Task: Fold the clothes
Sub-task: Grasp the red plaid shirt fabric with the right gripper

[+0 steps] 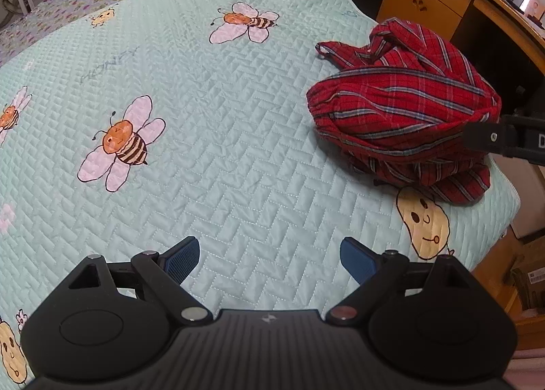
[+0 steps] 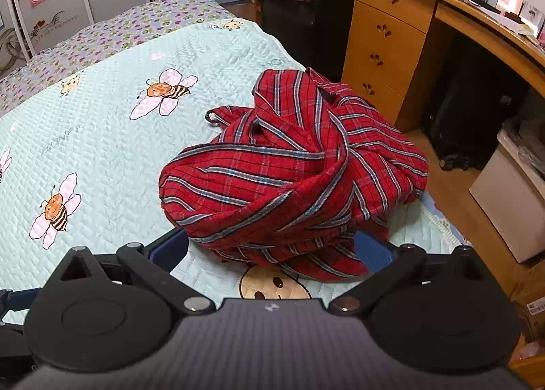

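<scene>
Red plaid shirt (image 2: pixel 293 179) sits in a loose twisted heap on the right side of the bed (image 1: pixel 238 151), close to the near-right corner and the edge that faces the wooden drawers (image 2: pixel 385 49). Not flat, not squared: sleeves and body are wound around each other, and a small loop of fabric sticks out on the far-left side of the pile. So it lies crumpled, not folded.

Left gripper (image 1: pixel 269 260): fingers spread wide, nothing between the blue pads (image 1: pixel 182 260). It hovers over bare quilt, well to the left of the shirt. My read is that it's parked over the open area because that's where the garment would need to be spread out.

Right gripper (image 2: pixel 272 250): fingers also released and wide apart, holding nothing. It's right at the near edge of the heap, with the pads flanking the lowest folds of cloth; the right pad (image 2: pixel 374 250) looks to be at or touching the fabric, can't tell for sure. The left view shows this gripper coming in from the right at the pile's right side.

Judgement: the right side is lined up for a pinch on the near hem. The heap is bulky and twisted, so a single grab will likely lift several layers at once. Being near the bed edge, cloth could slide off to the right if dragged that way; pulling left toward the open quilt is safer.
</scene>
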A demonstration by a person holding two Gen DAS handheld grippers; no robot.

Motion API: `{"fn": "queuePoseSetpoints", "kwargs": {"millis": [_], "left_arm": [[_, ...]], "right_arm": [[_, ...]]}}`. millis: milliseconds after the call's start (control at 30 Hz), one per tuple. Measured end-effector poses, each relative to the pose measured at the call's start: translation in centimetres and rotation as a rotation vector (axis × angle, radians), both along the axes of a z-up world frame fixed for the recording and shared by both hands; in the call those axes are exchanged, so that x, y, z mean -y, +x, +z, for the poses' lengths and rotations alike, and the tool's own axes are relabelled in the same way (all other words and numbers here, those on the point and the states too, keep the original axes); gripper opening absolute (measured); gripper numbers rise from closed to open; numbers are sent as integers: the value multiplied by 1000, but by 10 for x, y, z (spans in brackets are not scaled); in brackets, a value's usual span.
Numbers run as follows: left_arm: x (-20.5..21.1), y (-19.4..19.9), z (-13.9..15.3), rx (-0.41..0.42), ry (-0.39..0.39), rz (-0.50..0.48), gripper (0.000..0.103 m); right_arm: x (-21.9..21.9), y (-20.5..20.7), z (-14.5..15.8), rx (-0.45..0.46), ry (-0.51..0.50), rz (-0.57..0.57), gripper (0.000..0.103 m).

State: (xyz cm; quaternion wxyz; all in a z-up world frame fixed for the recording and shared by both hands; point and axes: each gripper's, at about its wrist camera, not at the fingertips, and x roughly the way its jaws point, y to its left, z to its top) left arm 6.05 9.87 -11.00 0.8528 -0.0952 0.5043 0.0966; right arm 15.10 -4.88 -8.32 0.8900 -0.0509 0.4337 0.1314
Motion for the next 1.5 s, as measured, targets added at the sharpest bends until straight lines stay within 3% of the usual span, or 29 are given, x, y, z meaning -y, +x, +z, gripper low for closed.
{"fn": "queuePoseSetpoints", "kwargs": {"millis": [133, 267, 467, 733, 967, 1033, 1300, 1433, 1500], "left_arm": [[-3, -1, 0, 17, -17, 4, 93], [-8, -6, -2, 40, -6, 9, 93], [-18, -9, -21, -1, -19, 28, 93], [-26, -14, -32, -30, -13, 38, 93], [-32, -20, -37, -38, -12, 44, 93], [-33, -25, -38, -35, -17, 47, 93], [-34, -35, -39, -29, -20, 47, 91], [-33, -40, -34, -15, -7, 35, 91], [-33, -41, -31, -4, -6, 30, 91]], "right_arm": [[9, 8, 1, 17, 22, 5, 103], [28, 24, -4, 12, 122, 6, 103], [41, 40, -18, 25, 187, 17, 103], [14, 66, -49, -35, 130, -27, 103], [0, 63, -62, 30, 49, 10, 101], [2, 58, -62, 52, 50, 9, 84], [46, 45, -56, 60, 212, -18, 40], [64, 32, -61, 31, 367, -34, 18], [75, 24, -66, -16, 503, -19, 16]]}}
